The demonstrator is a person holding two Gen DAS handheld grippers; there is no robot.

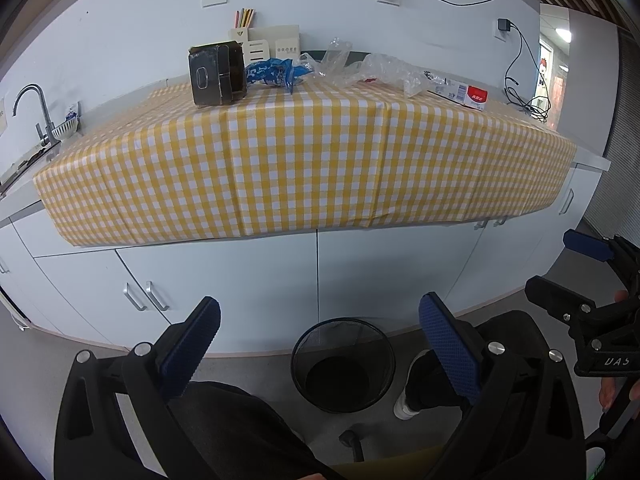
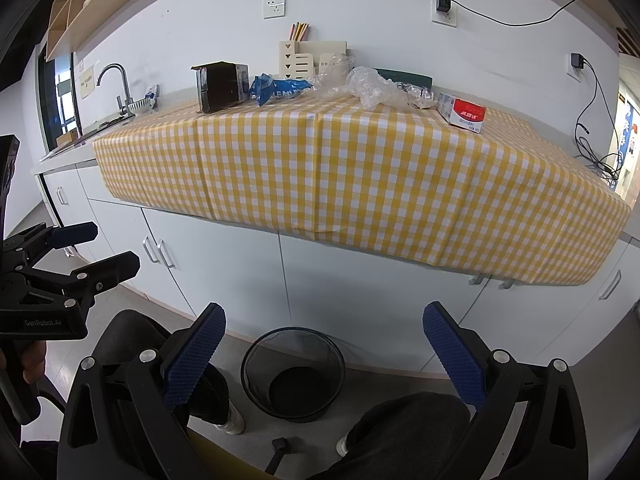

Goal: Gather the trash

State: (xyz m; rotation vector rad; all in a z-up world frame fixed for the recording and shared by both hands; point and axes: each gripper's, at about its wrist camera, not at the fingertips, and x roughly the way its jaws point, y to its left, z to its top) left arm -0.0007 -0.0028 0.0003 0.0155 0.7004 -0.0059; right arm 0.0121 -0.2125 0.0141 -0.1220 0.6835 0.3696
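Trash lies at the back of a counter under a yellow checked cloth (image 1: 304, 152): a dark open box (image 1: 216, 74) (image 2: 220, 86), a blue wrapper (image 1: 272, 72) (image 2: 278, 90), crumpled clear plastic (image 1: 384, 70) (image 2: 372, 86) and a red-and-white carton (image 1: 466, 94) (image 2: 464, 114). A black mesh bin (image 1: 344, 364) (image 2: 294, 372) stands on the floor below. My left gripper (image 1: 320, 340) is open and empty, low in front of the cabinets; it also shows in the right wrist view (image 2: 104, 248). My right gripper (image 2: 324, 344) is open and empty beside it, and shows in the left wrist view (image 1: 568, 264).
A sink with a faucet (image 1: 34, 112) (image 2: 118, 84) is at the counter's left. A desk organiser with pencils (image 1: 264, 42) (image 2: 310, 56) stands against the wall. Cables (image 1: 524, 92) hang at the right. White cabinet doors (image 1: 240, 280) lie under the counter. The person's legs flank the bin.
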